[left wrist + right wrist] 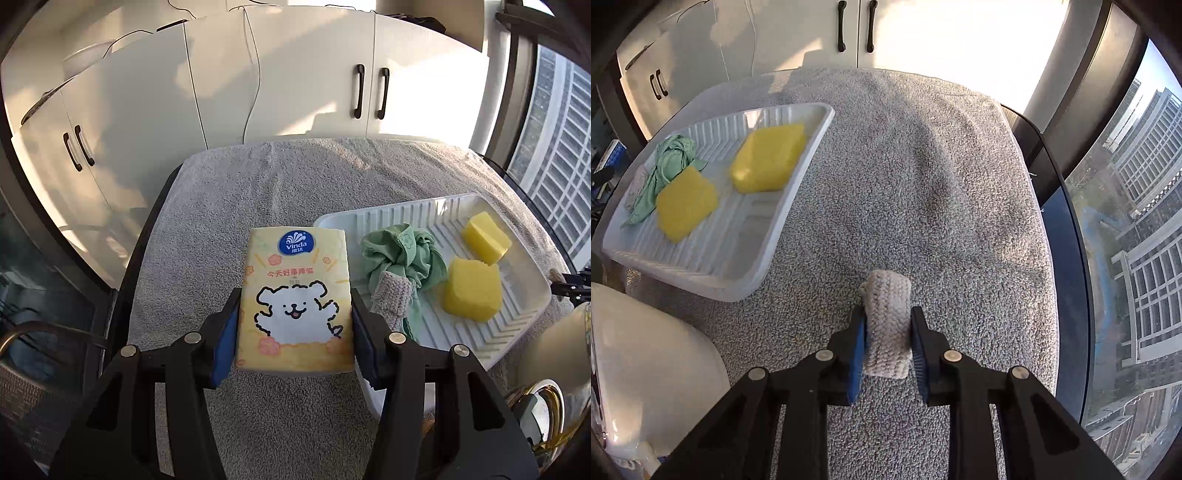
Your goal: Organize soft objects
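My left gripper (293, 314) is shut on a yellow tissue pack (293, 295) with a white dog drawing, held above the grey towel just left of the white ribbed tray (517, 325). The tray holds a crumpled green cloth (402, 254), a beige knitted piece (389, 295) and two yellow sponges (471, 290) (485, 236). My right gripper (888, 325) is shut on a beige knitted cloth roll (888, 325) over the towel, right of the tray (746, 266), whose sponges (768, 158) (685, 203) and green cloth (665, 166) show too.
A grey towel (258, 192) covers the dark table (1067, 221). White cabinets (295, 74) stand behind it. A window is on the right. A white rounded object (646, 362) sits at the near left in the right wrist view.
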The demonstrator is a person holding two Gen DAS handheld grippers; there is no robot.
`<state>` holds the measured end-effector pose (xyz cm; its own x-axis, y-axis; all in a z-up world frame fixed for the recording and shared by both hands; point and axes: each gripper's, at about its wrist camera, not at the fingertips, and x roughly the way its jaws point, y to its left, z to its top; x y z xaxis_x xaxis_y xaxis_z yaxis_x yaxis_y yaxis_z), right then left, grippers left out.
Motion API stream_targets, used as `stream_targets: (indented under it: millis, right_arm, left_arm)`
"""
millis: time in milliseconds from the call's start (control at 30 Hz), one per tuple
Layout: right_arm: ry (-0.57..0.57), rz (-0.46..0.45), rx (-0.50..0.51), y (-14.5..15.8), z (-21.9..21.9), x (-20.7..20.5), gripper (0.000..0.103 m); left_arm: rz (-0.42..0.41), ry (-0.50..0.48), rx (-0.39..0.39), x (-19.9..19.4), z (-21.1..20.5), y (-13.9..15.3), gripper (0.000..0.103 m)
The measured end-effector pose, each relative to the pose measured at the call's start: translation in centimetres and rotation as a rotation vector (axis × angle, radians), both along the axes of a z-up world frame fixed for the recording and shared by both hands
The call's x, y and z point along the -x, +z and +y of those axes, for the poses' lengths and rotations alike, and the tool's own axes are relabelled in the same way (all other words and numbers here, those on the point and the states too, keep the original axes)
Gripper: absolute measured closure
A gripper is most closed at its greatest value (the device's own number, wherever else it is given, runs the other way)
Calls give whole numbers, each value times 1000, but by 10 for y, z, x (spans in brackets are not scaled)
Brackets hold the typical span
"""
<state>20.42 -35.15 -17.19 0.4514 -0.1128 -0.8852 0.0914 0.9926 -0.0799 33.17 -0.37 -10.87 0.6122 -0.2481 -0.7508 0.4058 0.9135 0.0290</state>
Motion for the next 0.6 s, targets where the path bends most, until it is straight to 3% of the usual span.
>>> stream_targets:
  millis: [100, 200, 367, 600]
  right_arm:
    - [5, -45, 30, 16, 4, 3, 78]
    - [10, -77, -18, 36, 3, -1, 78]
    - [3, -101, -14, 59, 4, -18, 78]
    - [39, -95, -51, 68, 17, -51, 78]
  left_arm:
    - [-7, -1, -5, 1, 1, 2, 52]
    - [-15, -2, -5, 1, 0, 6, 52]
    - [-27, -11, -1, 1, -3, 14, 52]
    - [-23, -38, -16, -7, -17, 13, 52]
